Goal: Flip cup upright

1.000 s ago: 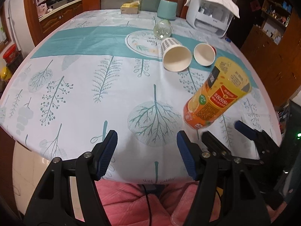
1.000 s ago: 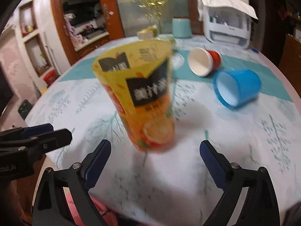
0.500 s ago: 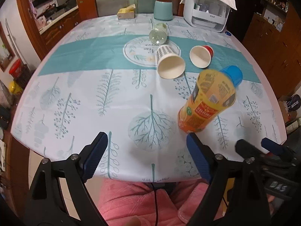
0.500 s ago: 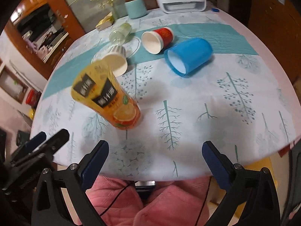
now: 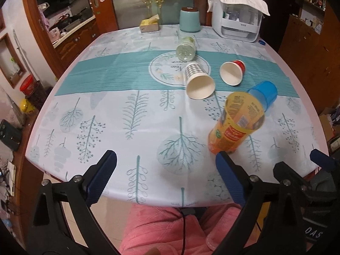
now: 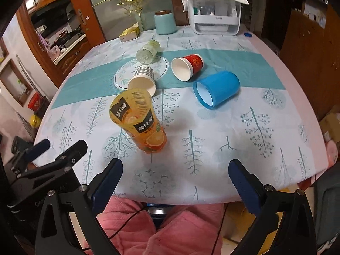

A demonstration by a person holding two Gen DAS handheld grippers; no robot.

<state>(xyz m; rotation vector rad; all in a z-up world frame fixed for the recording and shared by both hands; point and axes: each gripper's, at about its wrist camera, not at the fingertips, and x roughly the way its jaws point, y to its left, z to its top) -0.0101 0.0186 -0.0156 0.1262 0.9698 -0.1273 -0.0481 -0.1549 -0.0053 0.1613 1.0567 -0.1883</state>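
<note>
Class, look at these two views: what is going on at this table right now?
A person holds two open grippers, the left gripper and the right gripper, at the near edge of the table, touching nothing. The orange cup stands upright. The blue cup, red cup, striped cup and glass jar lie on their sides.

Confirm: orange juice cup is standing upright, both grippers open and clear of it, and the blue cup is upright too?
Not the blue cup: the right wrist view shows it lying on its side, mouth toward the camera. The rest holds: the orange juice cup stands upright, and the left gripper and right gripper are both open and clear of it.
</note>
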